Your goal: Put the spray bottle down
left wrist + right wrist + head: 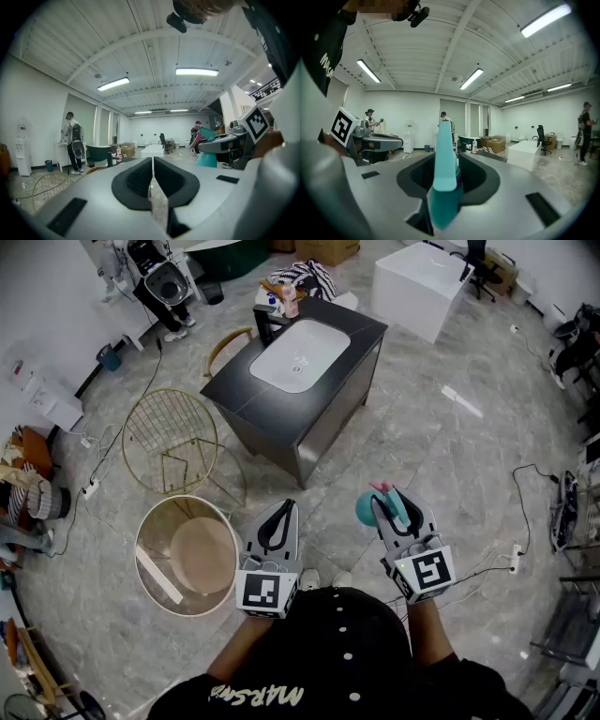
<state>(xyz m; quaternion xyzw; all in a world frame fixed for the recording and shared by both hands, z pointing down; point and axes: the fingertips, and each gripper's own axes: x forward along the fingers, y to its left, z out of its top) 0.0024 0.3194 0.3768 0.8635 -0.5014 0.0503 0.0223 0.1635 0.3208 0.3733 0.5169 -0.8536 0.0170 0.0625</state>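
A teal spray bottle [367, 511] with a pink trigger hangs in the air over the floor, with my right gripper [390, 499] shut on it. In the right gripper view the bottle's teal head [445, 159] stands upright between the black pads and fills the gap. My left gripper [280, 514] is level beside it, to the left, jaws shut with nothing between them [153, 164]. The left gripper view shows the bottle [206, 159] off to the right in the other gripper. A dark vanity counter [361, 331] with a white sink stands ahead.
A gold wire basket [171, 439] and a round wooden-bottomed tub [186, 557] stand on the floor at left. A white block [417, 277] sits beyond the vanity. Cables [525, 521] run along the marble floor at right. People stand at the room's far side.
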